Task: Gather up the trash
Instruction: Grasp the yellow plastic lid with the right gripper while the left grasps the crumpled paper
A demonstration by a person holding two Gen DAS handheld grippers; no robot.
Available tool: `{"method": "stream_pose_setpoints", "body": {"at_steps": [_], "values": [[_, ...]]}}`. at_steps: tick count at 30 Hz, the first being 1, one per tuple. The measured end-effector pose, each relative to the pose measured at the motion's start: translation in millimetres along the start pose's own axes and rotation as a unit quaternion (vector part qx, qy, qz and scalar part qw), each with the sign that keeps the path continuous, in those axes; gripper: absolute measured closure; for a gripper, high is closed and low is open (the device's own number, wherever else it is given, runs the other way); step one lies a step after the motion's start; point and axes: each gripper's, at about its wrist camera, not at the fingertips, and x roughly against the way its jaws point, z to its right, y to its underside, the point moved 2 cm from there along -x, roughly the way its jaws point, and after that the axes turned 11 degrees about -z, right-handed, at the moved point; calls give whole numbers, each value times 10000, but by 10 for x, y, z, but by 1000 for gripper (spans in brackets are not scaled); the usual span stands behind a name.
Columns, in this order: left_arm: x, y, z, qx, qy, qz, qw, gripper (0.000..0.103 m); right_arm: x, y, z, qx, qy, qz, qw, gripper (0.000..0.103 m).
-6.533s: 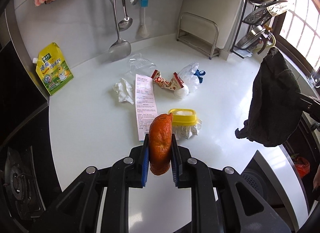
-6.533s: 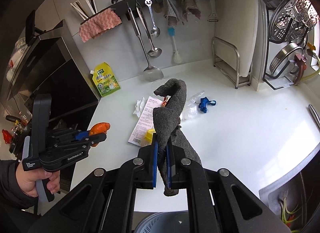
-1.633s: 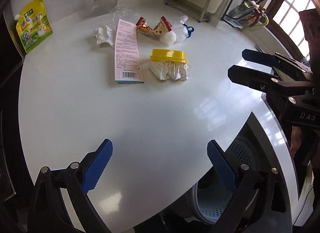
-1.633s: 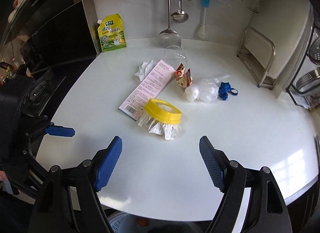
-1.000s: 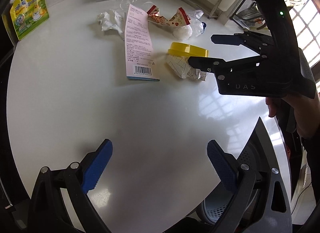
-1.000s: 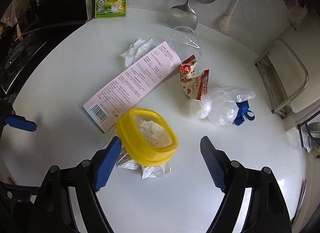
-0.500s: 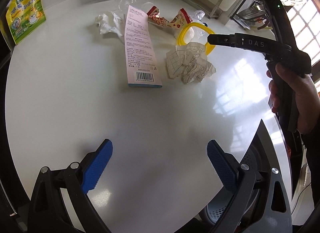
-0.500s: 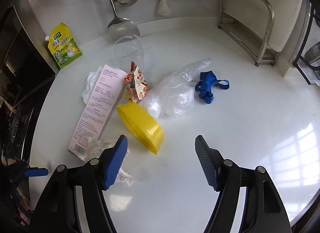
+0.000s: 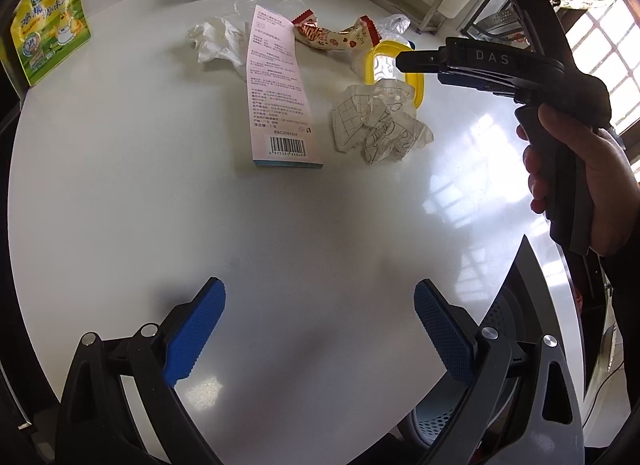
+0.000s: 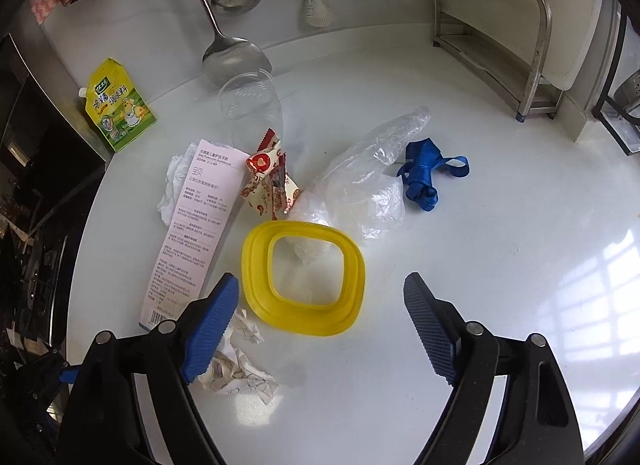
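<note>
Yellow ring (image 10: pixel 304 277) lies between right gripper's (image 10: pixel 320 317) parted jaws.

A: How is the scene lit?

B: Bright daylight is thrown from the barred window (image 9: pixel 608 53) at the right; glare patches are mirrored on the glossy white countertop (image 10: pixel 600 289) near its right edge.

A: Any distortion?

B: Strong fisheye bending and dark vignetted corners are seen; shadows stay soft.

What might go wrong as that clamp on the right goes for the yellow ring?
The yellow ring is wide and flat, so the open right gripper may slip off its rim. One finger is right over the crumpled paper and could pinch that instead, or knock it away. The plastic bag touches the ring and might drag along.
</note>
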Motion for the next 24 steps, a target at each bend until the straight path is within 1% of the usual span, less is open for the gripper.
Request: {"method": "stream_pose_setpoints", "body": {"at_steps": [7,9,11,14,17,18,19,22,24], "values": [[-41,8,-17,-8,-20,-42,10000,10,-188,-133,-120,-429,345,-194,9983,19],[-36,6,-24,-6,-8,-34,10000,10,-222,-147,-195,-412,421,-187,9981,18],[-32,3,-39,-2,-5,-29,10000,10,-306,-165,-244,-393,682,-332,9963,18],[-24,-15,-71,14,-15,-22,10000,10,-400,-185,-265,-297,941,-408,9943,18],[5,-37,-110,43,-4,11,10000,10,-462,-191,-205,-278,825,-503,9949,19],[15,-46,-120,51,-3,25,10000,10,-453,-184,-182,-286,759,-484,9955,22],[26,-56,-124,59,1,45,10000,10,-438,-177,-159,-291,710,-472,9959,36],[102,-104,-102,30,35,201,9998,10,-352,-139,-66,-366,544,-399,9971,36],[163,-158,-23,-93,50,321,9994,10,-264,-115,-6,-416,442,-306,9977,37]]}}
